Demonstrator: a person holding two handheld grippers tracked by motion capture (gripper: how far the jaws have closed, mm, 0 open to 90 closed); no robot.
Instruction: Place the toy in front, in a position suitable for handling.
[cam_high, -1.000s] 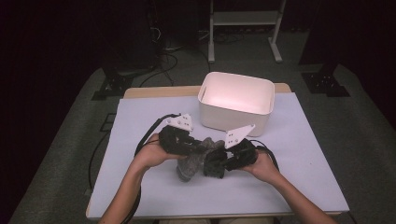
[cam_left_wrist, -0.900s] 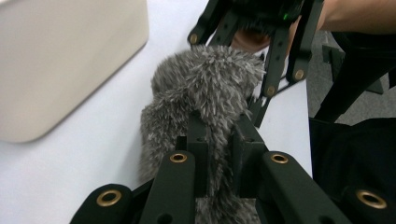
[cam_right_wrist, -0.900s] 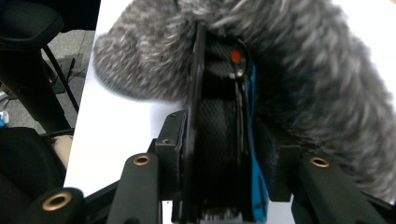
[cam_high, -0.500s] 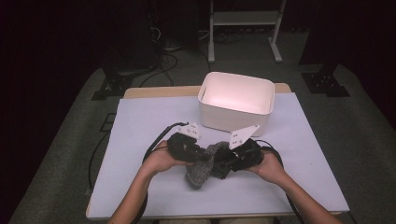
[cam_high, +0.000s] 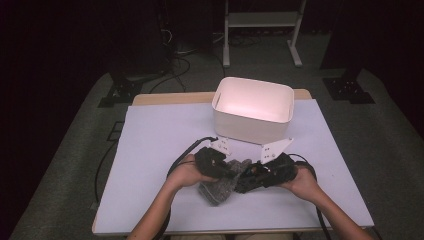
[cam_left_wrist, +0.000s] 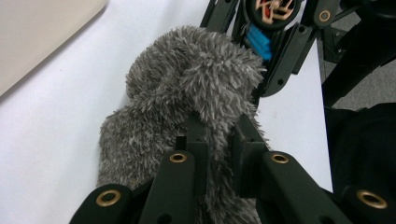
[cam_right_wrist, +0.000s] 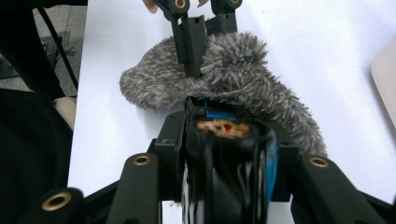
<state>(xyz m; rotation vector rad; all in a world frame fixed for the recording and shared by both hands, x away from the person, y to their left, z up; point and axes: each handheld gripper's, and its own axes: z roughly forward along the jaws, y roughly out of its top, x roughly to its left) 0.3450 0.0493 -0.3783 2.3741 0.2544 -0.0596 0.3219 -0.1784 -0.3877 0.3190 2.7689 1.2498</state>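
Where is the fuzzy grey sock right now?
High view: the grey sock lies on the table's near side, between the left gripper and right gripper, in front of the white bin.

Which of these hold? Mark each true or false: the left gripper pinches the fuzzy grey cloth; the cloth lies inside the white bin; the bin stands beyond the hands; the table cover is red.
1. The left gripper pinches the fuzzy grey cloth: true.
2. The cloth lies inside the white bin: false; it is on the table cover, in front of the bin.
3. The bin stands beyond the hands: true.
4. The table cover is red: false; it is pale lavender-white.
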